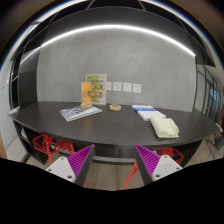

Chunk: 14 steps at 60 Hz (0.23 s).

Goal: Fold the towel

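A pale cream towel (164, 127) lies bunched on the right part of the dark table (110, 128), well beyond my fingers. My gripper (112, 160) is open and empty, held back from the table's near edge, with its purple pads (78, 157) spread wide apart. Nothing stands between the fingers.
On the table lie a magazine (80, 112) at the left, an orange and green box (92, 92) standing at the back, a small round thing (116, 107) and a blue-white booklet (146, 110). Red chair frames (48, 146) stand under the table. A grey wall (120, 60) is behind.
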Tool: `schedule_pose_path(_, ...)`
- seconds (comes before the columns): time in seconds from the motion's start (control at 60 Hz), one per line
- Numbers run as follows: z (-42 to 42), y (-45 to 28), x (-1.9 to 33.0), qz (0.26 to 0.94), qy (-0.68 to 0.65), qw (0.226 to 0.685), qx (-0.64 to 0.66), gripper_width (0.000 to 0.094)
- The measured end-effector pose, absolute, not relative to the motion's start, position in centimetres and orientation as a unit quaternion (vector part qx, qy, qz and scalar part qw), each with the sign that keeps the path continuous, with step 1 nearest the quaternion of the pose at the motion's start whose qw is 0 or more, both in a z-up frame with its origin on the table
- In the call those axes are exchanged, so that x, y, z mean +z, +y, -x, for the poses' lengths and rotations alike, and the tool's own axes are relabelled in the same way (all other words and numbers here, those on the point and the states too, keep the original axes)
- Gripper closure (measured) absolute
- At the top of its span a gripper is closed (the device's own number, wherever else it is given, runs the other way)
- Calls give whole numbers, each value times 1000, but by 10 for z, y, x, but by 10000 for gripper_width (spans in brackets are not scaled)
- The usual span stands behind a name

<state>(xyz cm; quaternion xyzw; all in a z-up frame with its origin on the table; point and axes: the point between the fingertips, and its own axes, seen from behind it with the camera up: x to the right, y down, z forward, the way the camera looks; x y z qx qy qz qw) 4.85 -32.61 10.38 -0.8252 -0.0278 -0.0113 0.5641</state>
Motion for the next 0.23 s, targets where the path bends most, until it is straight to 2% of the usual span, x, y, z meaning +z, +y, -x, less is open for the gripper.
schedule_pose_path(0.15,-21,-355,111,823,-47,565,-16,130)
schedule_pose_path(0.233,-34,-361,110,821,-39,569,-33,124)
